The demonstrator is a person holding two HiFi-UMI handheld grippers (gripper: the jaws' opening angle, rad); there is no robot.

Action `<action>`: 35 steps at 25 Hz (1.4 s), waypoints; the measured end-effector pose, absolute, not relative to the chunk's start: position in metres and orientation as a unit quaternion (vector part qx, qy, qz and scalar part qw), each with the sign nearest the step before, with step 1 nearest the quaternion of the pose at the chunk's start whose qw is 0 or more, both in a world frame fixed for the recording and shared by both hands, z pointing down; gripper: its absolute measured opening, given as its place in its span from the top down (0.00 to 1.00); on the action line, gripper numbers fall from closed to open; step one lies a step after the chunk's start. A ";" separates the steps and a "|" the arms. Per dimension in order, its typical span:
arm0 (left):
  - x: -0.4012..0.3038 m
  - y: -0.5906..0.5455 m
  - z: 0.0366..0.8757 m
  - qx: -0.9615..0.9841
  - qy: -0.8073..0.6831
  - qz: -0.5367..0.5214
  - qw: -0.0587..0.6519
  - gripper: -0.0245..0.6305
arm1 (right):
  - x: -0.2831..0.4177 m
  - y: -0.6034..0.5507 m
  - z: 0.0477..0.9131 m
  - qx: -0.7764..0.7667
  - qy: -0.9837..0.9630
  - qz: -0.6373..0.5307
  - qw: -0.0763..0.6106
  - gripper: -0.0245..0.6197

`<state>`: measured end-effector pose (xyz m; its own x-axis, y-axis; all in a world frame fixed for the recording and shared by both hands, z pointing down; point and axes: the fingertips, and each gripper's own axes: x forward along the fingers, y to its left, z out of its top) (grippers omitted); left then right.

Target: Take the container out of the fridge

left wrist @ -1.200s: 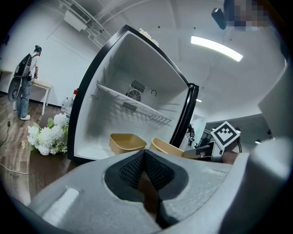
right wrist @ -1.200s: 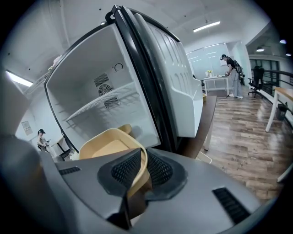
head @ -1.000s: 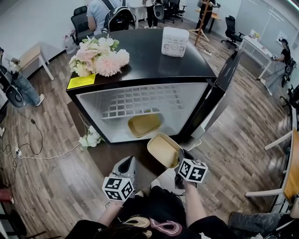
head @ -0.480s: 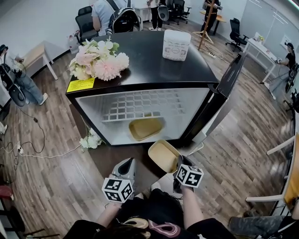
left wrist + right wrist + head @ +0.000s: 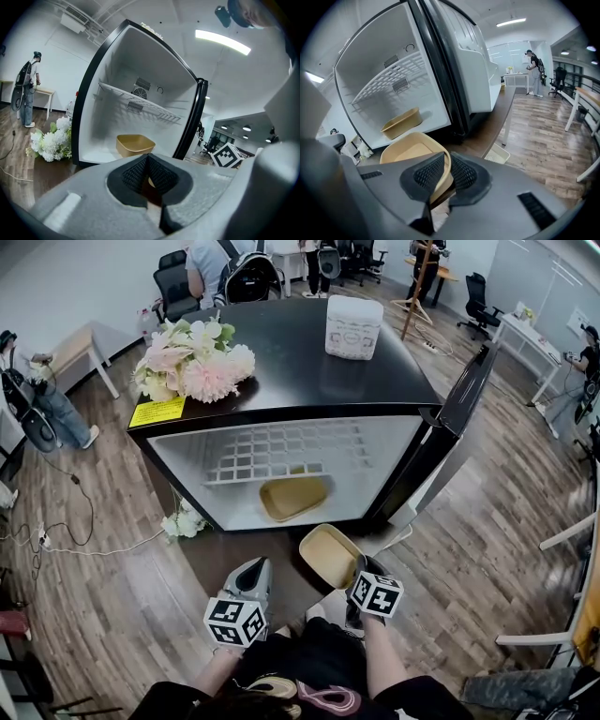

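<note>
The right gripper (image 5: 356, 568) (image 5: 446, 171) was seen clamped on the near rim of a tan, empty, rectangular container (image 5: 328, 553) (image 5: 408, 151), with one pad inside the wall and the other outside it. The container was held outside the fridge (image 5: 300, 367) (image 5: 370, 56), just in front of its open lower edge and above a dark wooden surface (image 5: 214, 557). The left gripper (image 5: 254, 570) (image 5: 147, 171) was held beside it to the left, its jaws pressed together with nothing between them. A second tan container (image 5: 293, 496) (image 5: 135, 144) (image 5: 401, 123) of the same kind was left on the white floor of the fridge, under a white wire shelf (image 5: 281, 451) (image 5: 140, 105) (image 5: 386, 77). The black door (image 5: 464, 399) (image 5: 457, 56) was swung wide open to the right. On the black top of the fridge, a bunch of pink and white flowers (image 5: 192, 357) was placed at the left and a white box (image 5: 352, 326) at the far right, well apart. A yellow label (image 5: 161, 411) was stuck at the front left corner. More white flowers (image 5: 183, 519) (image 5: 49, 143) were seen low down, just beside the fridge's left side.
</note>
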<state>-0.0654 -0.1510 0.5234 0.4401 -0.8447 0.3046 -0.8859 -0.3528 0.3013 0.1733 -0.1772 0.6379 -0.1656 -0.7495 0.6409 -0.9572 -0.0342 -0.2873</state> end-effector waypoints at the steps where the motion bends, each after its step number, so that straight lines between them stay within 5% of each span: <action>1: -0.065 -0.151 0.524 0.821 -0.527 0.048 0.215 0.95 | 0.175 -0.177 0.640 0.631 -0.677 0.349 0.150 0.89; 27: -0.077 -0.155 0.536 0.805 -0.546 0.054 0.225 0.95 | 0.178 -0.184 0.668 0.645 -0.654 0.354 0.174 0.87; 35: -0.076 -0.154 0.538 0.802 -0.549 0.050 0.229 0.95 | 0.172 -0.185 0.659 0.632 -0.672 0.353 0.155 0.70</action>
